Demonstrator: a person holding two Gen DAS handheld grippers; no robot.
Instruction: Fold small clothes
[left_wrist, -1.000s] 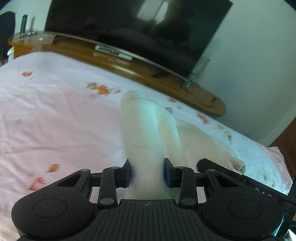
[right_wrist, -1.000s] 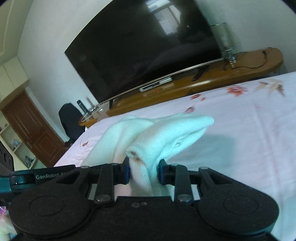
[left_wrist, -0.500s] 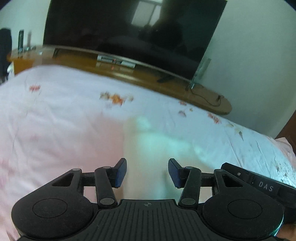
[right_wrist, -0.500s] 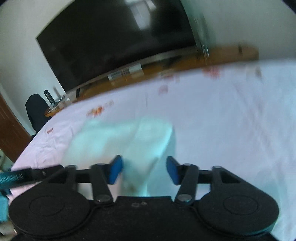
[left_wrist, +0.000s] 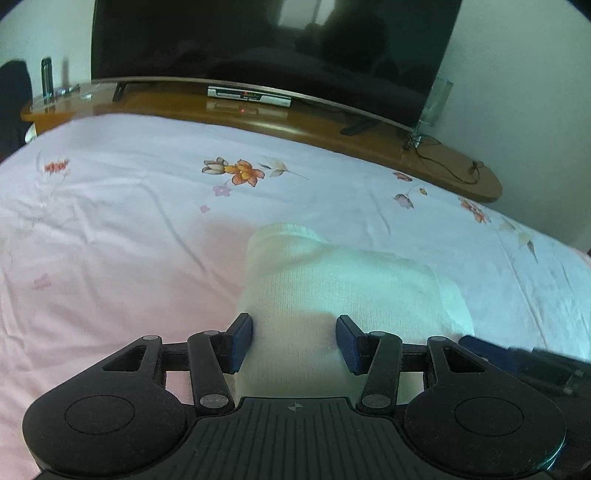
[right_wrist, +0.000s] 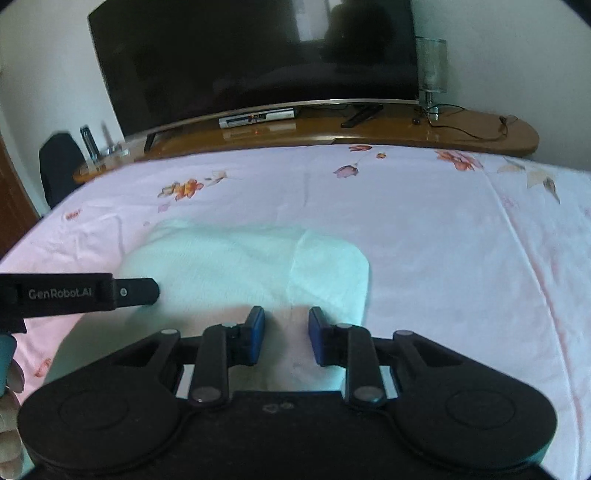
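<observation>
Left wrist view: white knitted socks lie flat on the pink floral bedsheet for folding, left gripper fingers parted astride them, right gripper fingers narrowing over fabric.

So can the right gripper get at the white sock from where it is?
Probably yes: the right gripper has the white sock lying between its closing jaws on the bedsheet, nothing covering it.

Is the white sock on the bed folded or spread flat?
Folded: the white sock lies doubled on the bed sheet, a layer edge crossing it.
</observation>
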